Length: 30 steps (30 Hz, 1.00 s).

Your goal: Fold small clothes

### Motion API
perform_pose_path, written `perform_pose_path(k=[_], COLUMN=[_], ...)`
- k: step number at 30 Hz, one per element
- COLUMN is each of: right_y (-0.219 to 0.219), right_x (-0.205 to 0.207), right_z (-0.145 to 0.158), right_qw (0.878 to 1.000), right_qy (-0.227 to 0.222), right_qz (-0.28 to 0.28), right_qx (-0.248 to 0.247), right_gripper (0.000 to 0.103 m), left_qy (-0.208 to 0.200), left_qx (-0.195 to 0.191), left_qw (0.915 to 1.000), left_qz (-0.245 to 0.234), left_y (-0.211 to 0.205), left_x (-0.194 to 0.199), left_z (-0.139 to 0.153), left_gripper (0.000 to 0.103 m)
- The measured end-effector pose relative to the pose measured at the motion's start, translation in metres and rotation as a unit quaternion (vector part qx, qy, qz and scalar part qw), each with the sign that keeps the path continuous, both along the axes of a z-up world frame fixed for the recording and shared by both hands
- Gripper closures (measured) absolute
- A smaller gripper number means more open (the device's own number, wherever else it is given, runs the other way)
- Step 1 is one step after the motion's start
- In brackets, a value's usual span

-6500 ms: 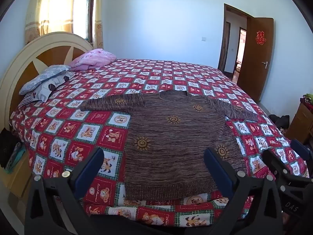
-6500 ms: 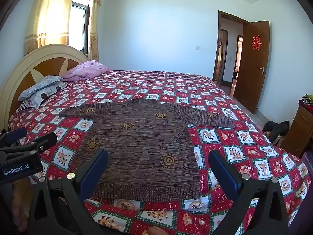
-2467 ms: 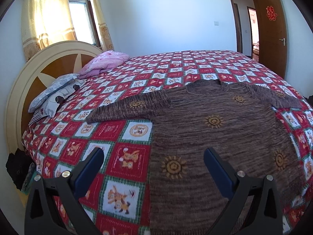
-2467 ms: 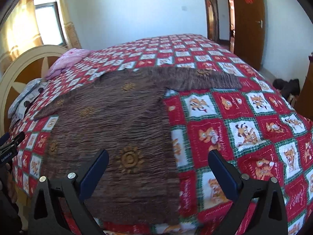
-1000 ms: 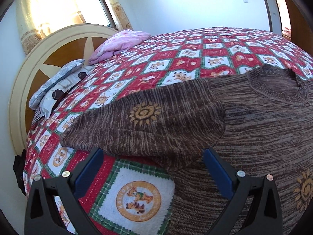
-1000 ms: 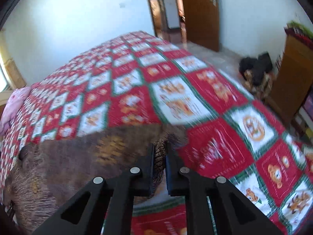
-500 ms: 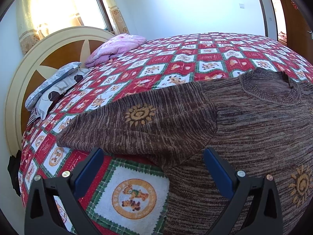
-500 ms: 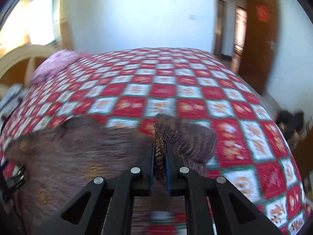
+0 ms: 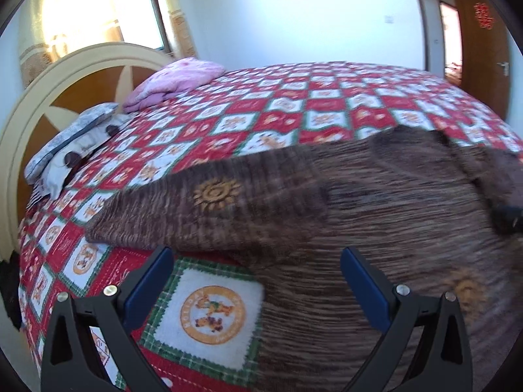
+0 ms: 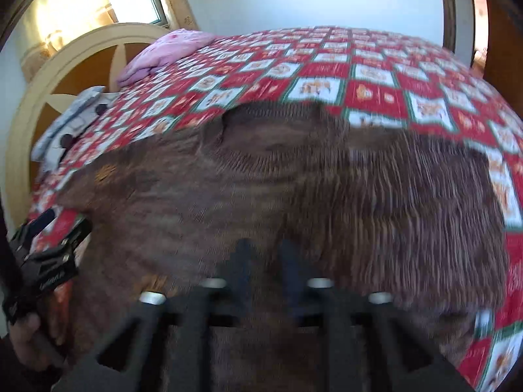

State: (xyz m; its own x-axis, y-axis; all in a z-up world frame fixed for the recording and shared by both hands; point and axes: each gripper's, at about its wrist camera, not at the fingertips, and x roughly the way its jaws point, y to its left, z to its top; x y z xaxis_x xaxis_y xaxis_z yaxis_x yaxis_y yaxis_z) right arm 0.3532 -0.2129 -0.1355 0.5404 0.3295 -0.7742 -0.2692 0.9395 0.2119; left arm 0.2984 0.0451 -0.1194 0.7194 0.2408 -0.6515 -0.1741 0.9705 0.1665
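A brown knit sweater with orange sun motifs lies on the red patchwork bedspread. Its left sleeve lies spread out flat. My left gripper is open and empty, just in front of that sleeve's lower edge. In the blurred right wrist view my right gripper has its jaws slightly parted over the sweater body. The right sleeve lies folded over onto the body. The right gripper's tip also shows at the right edge of the left wrist view.
A cream and wood headboard stands at the left, with a pink pillow and a grey patterned pillow. A wooden door is at the right. The hand holding the left gripper shows in the right wrist view.
My right gripper has carried the right sleeve over onto the sweater body and its jaws have parted a little. My left gripper has barely moved.
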Motion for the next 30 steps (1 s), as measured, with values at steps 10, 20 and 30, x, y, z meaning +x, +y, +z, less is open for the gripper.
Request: perform_pose_path(k=[10, 20, 30], right_y=[-0.107, -0.134, -0.129], right_x=[-0.097, -0.104, -0.111], right_z=[0.034, 0.006, 0.007], right_qw=[0.992, 0.986, 0.985], right_qy=[-0.072, -0.087, -0.102], right_qz=[-0.099, -0.139, -0.133], right_qx=[-0.046, -0.020, -0.030], right_gripper=[0.048, 0.048, 0.047], left_qy=[0.009, 0.072, 0.092], left_qx=[-0.083, -0.147, -0.130], left_qw=[0.9866, 0.9737, 0.9693], left_qz=[-0.140, -0.158, -0.187], left_y=[-0.092, -0.175, -0.210], left_x=[0.018, 0.072, 0.086], left_z=[0.031, 0.006, -0.011], left_gripper=[0.011, 0.032, 0.095])
